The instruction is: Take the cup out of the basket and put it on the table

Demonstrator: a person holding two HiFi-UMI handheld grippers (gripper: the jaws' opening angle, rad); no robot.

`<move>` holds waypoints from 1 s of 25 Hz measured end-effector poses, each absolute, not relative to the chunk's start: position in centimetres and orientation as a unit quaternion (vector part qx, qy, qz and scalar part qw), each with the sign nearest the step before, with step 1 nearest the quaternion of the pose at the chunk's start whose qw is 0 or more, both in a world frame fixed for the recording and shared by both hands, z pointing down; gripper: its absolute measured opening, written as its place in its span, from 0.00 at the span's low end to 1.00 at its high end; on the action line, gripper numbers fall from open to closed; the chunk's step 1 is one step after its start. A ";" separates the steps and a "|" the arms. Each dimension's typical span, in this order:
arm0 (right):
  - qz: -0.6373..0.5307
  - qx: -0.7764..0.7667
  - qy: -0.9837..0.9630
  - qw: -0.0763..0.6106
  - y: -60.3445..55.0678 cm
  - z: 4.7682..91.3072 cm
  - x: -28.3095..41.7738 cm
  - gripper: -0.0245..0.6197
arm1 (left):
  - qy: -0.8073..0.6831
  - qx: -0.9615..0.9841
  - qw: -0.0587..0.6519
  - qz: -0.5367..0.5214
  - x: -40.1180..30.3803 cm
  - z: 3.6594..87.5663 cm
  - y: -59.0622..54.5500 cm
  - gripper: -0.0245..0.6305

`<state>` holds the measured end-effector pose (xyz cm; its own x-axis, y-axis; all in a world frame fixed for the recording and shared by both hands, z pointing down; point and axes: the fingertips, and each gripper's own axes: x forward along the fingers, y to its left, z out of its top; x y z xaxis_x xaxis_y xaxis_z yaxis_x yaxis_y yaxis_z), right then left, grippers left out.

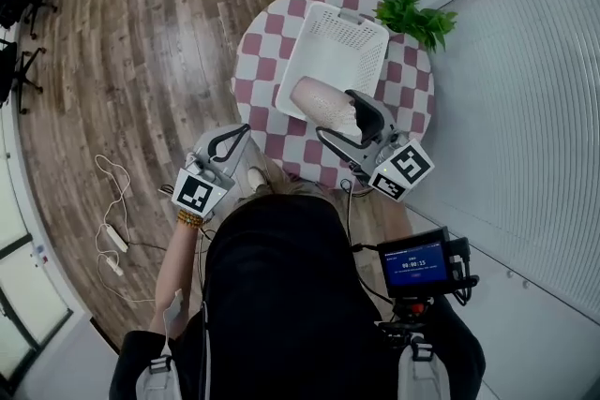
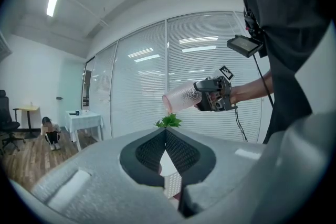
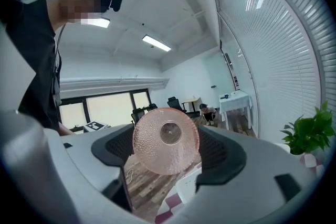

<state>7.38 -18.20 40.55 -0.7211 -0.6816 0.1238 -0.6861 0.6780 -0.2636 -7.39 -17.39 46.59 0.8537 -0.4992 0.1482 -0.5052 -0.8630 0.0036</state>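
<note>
A pink dimpled cup (image 1: 323,103) lies on its side in the air, with my right gripper (image 1: 343,123) shut on it, over the near edge of the white mesh basket (image 1: 309,14). The basket stands on a round table with a pink-and-white checked cloth (image 1: 267,42). In the right gripper view the cup's base (image 3: 166,140) faces the camera between the two black pads. The left gripper view shows the cup (image 2: 181,99) held level in the right gripper (image 2: 212,94). My left gripper (image 1: 242,132) hangs at the table's near left edge, its jaws (image 2: 166,132) meeting at the tips with nothing between them.
A green potted plant (image 1: 412,14) stands at the table's far right edge, beside the basket. A wall of window blinds runs close along the right. A power strip and white cable (image 1: 114,239) lie on the wooden floor at the left. A small screen (image 1: 414,263) hangs at the person's chest.
</note>
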 end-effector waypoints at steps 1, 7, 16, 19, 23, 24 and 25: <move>0.146 0.371 -0.917 -0.001 -18.0 40.2 7.1 0.63 | -0.257 0.964 0.019 0.073 -7.3 46.3 -17.3 0.04; 0.147 0.363 -0.920 -0.035 -17.4 39.4 6.4 0.63 | -0.236 0.968 0.006 0.080 -6.2 45.9 -17.0 0.04; 0.158 0.354 -0.919 -0.072 -16.0 38.8 6.5 0.63 | -0.219 0.972 -0.012 0.085 -5.3 45.5 -16.2 0.04; 0.163 0.356 -0.917 -0.080 -16.0 38.9 6.7 0.63 | -0.213 0.973 -0.015 0.092 -5.3 45.8 -16.1 0.04; 0.173 0.357 -0.913 -0.096 -15.6 38.8 7.6 0.63 | -0.202 0.974 -0.013 0.102 -4.7 46.2 -15.6 0.04; 0.175 0.359 -0.912 -0.097 -15.4 38.7 7.7 0.63 | -0.200 0.975 -0.009 0.101 -4.5 46.1 -15.5 0.04; 0.175 0.360 -0.911 -0.096 -15.2 38.8 7.8 0.63 | -0.199 0.975 -0.007 0.099 -4.4 45.9 -15.5 0.04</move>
